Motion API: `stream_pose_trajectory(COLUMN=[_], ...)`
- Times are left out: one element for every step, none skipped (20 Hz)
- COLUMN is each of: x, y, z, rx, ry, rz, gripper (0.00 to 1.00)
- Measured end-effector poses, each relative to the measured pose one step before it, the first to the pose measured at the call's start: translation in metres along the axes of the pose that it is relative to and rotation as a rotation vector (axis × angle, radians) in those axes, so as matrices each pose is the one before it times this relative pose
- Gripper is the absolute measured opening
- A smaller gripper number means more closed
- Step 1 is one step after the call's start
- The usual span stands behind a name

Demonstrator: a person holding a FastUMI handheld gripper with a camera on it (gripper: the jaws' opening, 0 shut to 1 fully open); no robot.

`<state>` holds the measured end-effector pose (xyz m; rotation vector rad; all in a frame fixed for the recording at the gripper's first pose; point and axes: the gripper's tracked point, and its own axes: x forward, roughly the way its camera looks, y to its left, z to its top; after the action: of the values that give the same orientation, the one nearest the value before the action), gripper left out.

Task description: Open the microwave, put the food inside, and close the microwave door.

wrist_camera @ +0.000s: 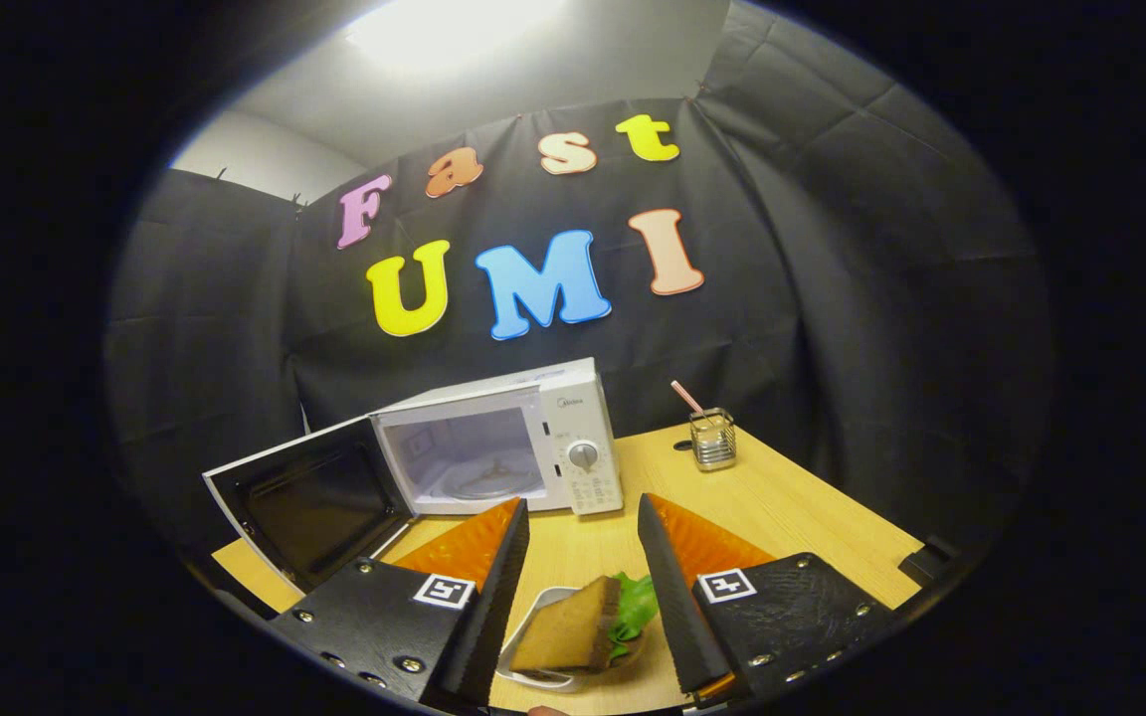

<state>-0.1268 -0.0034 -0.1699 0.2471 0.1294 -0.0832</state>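
The tongs (583, 517) are held wide open, gripping nothing; the sandwich (583, 628) on its dish (533, 636) is seen between them. On the wooden surface (782, 507), enclosed by black cloth, the open microwave (533, 443) is placed at eleven o'clock, a wire holder (713, 439) at one.

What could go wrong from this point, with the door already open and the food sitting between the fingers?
1. The gripper is open around the plate; the sandwich sits loose and may slide off if the plate tilts.
2. The microwave opening is narrow, so the plate could clip its frame.
3. The open door juts out beside the approach path and could be bumped.
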Motion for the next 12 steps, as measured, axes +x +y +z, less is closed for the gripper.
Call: stream_pose_trajectory(x=[-0.00204,-0.00268,-0.00072,0.00028,0.00143,0.00061,0.00247,0.00169,0.00303,0.00463,0.00225,0.0006], y=[-0.00838,-0.00499,-0.00412,-0.00199,-0.00045,0.00106,0.00205,0.00093,0.00003,-0.00182,-0.00035,0.00016], z=[-0.00654,-0.00342,-0.0046,-0.00707,-0.00734,-0.00821,-0.00833,-0.00861,-0.00622,-0.00691,-0.00523,-0.00532], rx=[0.01337,0.02305,0.02825,0.02744,0.01816,0.01306,0.01071,0.00656,0.00334,0.00437,0.00709,0.01], ry=[0.01544,0.00717,0.01138,0.01736,0.01987,0.02244,0.02819,0.02554,0.02157,0.02234,0.01953,0.01707], rz=[-0.00823,0.00011,0.00342,0.00605,0.00661,0.01241,0.0131,0.01174,0.00741,0.00228,0.00605,0.00354], gripper=[0.67,0.67,0.68,0.68,0.72,0.72,0.72,0.72,0.72,0.72,0.73,0.73])
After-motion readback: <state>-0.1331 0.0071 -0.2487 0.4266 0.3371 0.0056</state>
